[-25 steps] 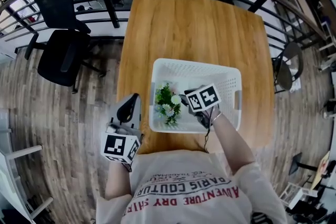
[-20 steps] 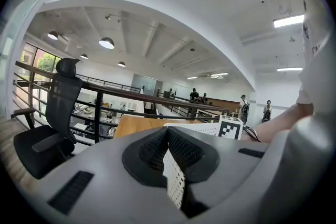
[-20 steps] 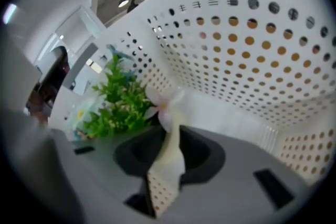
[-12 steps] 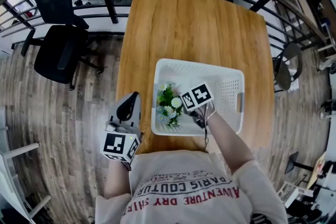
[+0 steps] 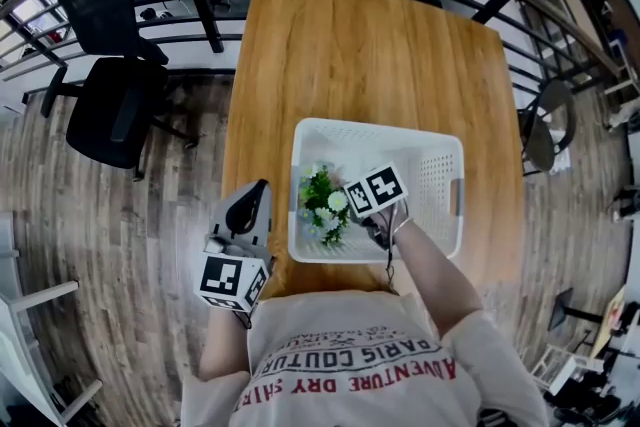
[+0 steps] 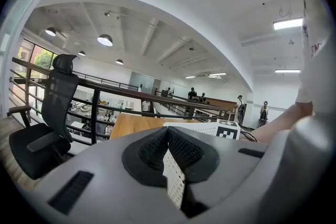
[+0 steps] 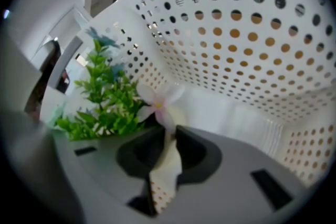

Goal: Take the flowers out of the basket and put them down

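Few flowers [image 5: 322, 200] clear, stems hidden in basket [image 5: 380, 123]

Wooden table [image 5: 370, 45]; white perforated basket [image 5: 430, 175] sits near front edge.

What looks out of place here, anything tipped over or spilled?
Nothing stands out. The flowers lie inside the white basket, which sits level on the wooden table. Nothing has spilled and nothing looks damaged.
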A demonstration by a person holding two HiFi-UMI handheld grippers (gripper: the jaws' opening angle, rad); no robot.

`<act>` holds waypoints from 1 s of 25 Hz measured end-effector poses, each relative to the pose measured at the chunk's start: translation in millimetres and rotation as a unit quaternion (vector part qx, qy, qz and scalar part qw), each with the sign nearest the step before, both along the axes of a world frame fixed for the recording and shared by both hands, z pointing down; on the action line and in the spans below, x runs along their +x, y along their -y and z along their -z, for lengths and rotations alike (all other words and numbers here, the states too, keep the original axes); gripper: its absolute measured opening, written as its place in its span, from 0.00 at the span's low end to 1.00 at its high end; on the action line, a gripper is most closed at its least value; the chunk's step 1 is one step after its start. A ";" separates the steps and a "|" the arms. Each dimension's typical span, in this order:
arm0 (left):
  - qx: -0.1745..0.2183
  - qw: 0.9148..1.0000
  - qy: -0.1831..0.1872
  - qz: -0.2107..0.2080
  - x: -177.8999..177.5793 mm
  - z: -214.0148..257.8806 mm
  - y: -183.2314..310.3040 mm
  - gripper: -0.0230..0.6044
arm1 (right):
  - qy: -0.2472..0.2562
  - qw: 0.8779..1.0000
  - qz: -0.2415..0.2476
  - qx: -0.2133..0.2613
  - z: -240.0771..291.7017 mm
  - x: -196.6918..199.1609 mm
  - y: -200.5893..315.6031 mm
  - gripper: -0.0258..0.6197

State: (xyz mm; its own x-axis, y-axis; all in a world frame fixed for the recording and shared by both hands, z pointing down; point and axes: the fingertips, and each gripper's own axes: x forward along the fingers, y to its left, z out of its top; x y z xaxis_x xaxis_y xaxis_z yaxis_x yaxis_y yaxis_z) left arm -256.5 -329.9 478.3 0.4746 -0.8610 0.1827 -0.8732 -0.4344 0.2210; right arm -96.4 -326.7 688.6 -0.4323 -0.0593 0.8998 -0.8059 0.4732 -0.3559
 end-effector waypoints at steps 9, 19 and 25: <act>0.013 1.000 0.017 0.001 16.9 21.0 -9.0 0.08 | -0.006 0.999 0.019 0.045 20.5 10.0 -0.7 0.16; 0.047 0.998 0.027 -0.008 88.2 58.8 -32.8 0.08 | 0.036 0.986 0.026 0.158 124.3 57.3 6.2 0.16; 0.067 0.997 0.029 -0.030 162.3 80.8 -47.1 0.08 | 0.040 0.970 0.035 0.239 186.2 112.5 -4.1 0.16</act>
State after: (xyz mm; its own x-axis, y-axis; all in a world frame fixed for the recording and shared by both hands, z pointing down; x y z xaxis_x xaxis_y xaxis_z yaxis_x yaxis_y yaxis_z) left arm -94.1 -282.8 397.5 0.5187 -0.8495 0.0968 -0.8540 -0.5092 0.1071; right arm 16.0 -322.6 502.5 -0.5183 -0.4282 0.7403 -0.7440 0.6527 -0.1434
